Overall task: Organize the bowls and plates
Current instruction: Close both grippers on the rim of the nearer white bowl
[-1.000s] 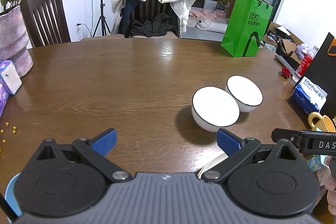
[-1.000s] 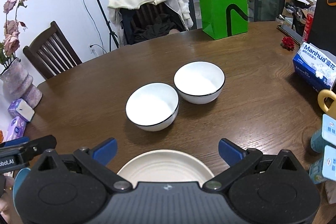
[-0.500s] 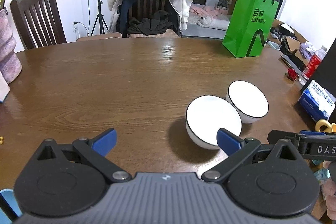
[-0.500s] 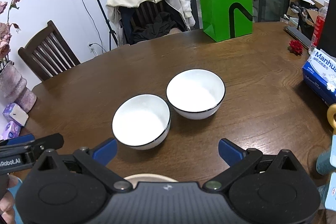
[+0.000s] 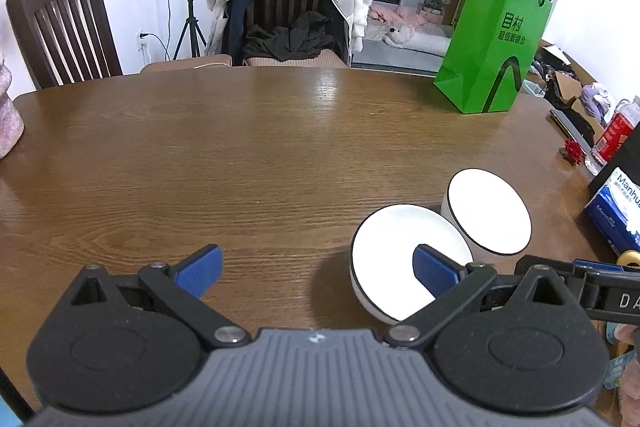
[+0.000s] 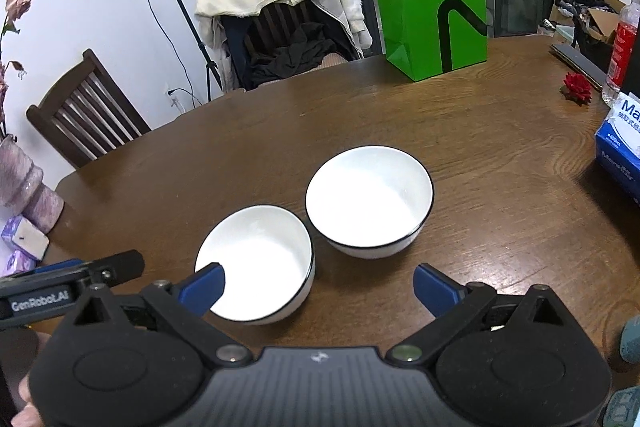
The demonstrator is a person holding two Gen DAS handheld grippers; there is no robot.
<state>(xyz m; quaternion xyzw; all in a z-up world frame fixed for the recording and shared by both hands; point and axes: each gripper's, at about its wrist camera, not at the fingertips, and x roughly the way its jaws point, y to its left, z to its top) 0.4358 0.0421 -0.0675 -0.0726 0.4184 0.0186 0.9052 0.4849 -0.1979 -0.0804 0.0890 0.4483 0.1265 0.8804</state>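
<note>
Right wrist view shows two white bowls, the near bowl (image 6: 256, 263) at lower centre and the far bowl (image 6: 370, 201) just beside it, both unstacked on the wooden surface (image 6: 480, 167). Right gripper (image 6: 318, 285) jaws are wide but closing on nothing; left gripper (image 5: 318, 265) jaws stand apart, empty. Stacking seems not yet begun.

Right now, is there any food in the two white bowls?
No, both are empty. The nearer bowl and the farther bowl show only clean white insides.
</note>
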